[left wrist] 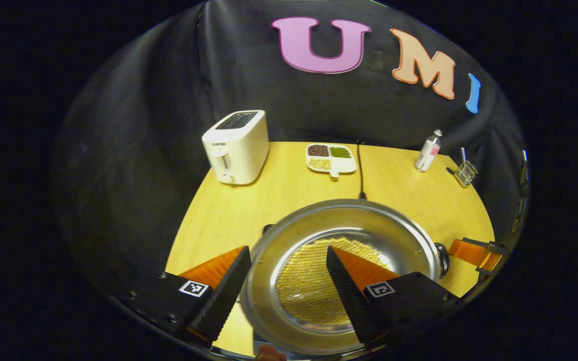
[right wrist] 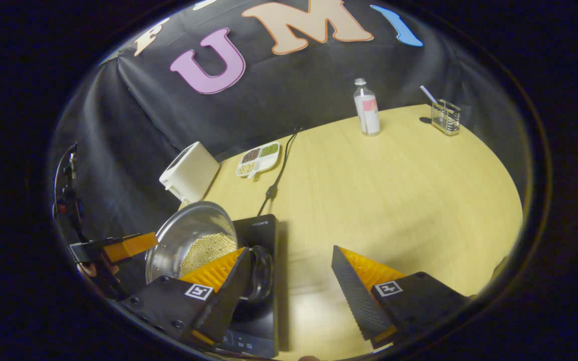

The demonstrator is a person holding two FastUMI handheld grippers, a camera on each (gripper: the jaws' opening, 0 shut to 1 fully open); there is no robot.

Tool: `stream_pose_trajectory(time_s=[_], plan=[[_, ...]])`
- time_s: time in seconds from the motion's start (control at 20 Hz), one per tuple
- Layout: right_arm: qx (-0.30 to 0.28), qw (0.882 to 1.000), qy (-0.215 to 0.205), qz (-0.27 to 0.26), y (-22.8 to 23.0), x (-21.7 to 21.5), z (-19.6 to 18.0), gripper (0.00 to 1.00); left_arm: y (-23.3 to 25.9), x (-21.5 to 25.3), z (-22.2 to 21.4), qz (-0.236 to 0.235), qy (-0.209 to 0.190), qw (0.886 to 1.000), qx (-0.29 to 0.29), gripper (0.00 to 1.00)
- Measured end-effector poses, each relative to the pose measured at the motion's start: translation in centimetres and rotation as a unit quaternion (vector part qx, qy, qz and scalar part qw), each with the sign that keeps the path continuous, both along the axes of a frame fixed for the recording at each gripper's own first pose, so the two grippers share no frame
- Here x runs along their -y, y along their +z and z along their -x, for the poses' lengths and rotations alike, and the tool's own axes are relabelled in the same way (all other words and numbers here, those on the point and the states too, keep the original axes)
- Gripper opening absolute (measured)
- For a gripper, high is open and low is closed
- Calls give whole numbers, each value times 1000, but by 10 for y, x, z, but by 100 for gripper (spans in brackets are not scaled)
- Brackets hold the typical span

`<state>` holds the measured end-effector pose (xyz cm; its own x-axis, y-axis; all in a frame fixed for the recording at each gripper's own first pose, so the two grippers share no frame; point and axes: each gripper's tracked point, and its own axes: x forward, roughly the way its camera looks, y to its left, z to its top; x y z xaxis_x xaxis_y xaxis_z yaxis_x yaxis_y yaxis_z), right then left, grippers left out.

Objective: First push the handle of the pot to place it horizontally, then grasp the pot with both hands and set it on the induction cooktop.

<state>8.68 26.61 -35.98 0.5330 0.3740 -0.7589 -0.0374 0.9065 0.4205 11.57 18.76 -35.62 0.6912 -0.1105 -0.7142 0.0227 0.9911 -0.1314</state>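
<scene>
Left gripper (left wrist: 289, 281) jaws apart, straddling the near rim of the steel pot (left wrist: 394, 235): one finger outside the wall, the other over the bowl, not clearly pressing. Pot interior shows a honeycomb-patterned base; a dark side knob sits on its right edge, and just past it the other gripper's finger (left wrist: 472, 252) appears at the table edge. In the right gripper view the pot (right wrist: 188, 230) sits on or over the black induction cooktop (right wrist: 261, 228), left part overhanging; contact with the glass cannot be told. Right gripper (right wrist: 289, 283) jaws wide apart, gripping nothing, left finger just beside the pot's near side. Cooktop carries small print near its back edge, too small to read. White toaster (left wrist: 236, 145) has a faint logo on its front, unreadable. Divided dish of grains (left wrist: 331, 158), a black power cord (left wrist: 360, 170), a clear bottle with pink label (right wrist: 367, 108), text unreadable, and a wire holder (right wrist: 445, 117) stand on the wooden table (right wrist: 394, 190). Each gripper body bears a square black-and-white marker.
</scene>
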Motion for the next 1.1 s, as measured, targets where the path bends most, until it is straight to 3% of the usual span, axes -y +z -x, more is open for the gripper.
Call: stream_pose_trajectory(time_s=[0.05,0.2,0.25,0.3,0.35,0.65,0.75,0.8,0.9,0.95,1.0,1.05,1.1], plan=[[10,1000,-1,7,4,15,-6,100,9,18,0,1,-3,1000,7,98],[75,997,-2,33,36,65,-36,100,54,69,-8,-1,-4,998,58,98],[99,994,1,45,50,82,-47,94,72,86,-14,1,-1,997,80,98],[123,991,3,55,66,99,-60,100,90,102,-17,0,4,995,98,98],[149,987,4,65,84,118,-74,100,111,115,-18,0,9,993,117,98],[290,953,-34,76,221,206,-131,93,240,194,-29,9,35,969,244,97],[319,944,-45,66,257,224,-140,93,270,211,-26,5,32,964,265,97],[332,940,-51,63,273,231,-142,100,286,217,-24,3,29,960,277,97],[358,930,-62,61,304,246,-146,100,319,229,-21,-2,27,951,309,97],[375,923,-65,61,321,252,-149,93,336,234,-21,-4,26,944,328,95],[391,916,-66,66,338,260,-149,93,351,238,-20,-6,24,939,344,94],[402,911,-64,73,350,266,-150,92,362,245,-18,-6,21,936,352,99],[412,906,-62,80,362,270,-148,93,371,251,-14,-3,17,934,356,96]])
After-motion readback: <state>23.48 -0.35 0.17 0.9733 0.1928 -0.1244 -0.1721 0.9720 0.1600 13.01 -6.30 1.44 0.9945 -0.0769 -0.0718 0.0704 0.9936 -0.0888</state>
